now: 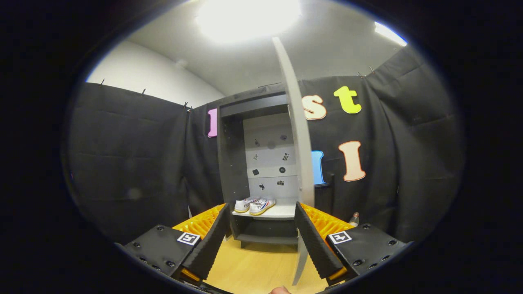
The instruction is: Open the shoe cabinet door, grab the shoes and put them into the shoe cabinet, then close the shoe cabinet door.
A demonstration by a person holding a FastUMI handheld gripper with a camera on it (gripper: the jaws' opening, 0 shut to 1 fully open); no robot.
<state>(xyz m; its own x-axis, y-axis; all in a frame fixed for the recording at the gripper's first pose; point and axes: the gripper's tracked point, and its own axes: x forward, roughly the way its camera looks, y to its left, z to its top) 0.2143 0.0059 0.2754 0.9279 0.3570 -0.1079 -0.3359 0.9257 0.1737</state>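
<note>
Gripper view, inspection of current state. Gripper (261, 241): fingers (208, 245) spread wide apart, nothing held between them; the gap looks onto bare wooden floor (253, 265). Fingers point at 12 o'clock toward the shoe cabinet (233, 163).

Shoe cabinet: dark-framed, standing against the black cloth wall (130, 163), beyond the fingers. Door (300, 155): open, swung out toward the camera and seen almost edge-on, rising at 12 to 1 o'clock from the right finger. Its lower edge passes just inside the right finger; whether the two touch cannot be determined.

Shoes (254, 205): one white pair with coloured side trim, set side by side on a pale shelf (282, 211) inside the cabinet, toward its left side. From the gripper they lie at 12 o'clock, beyond the fingertips and well apart from them. A dark lower shelf sits beneath. Back panel of the cabinet is pale with small dark marks.

A small bottle (354, 219) stands on the floor at 2 o'clock, by the cloth wall.

A fingertip (280, 290) of a person shows at 6 o'clock.
</note>
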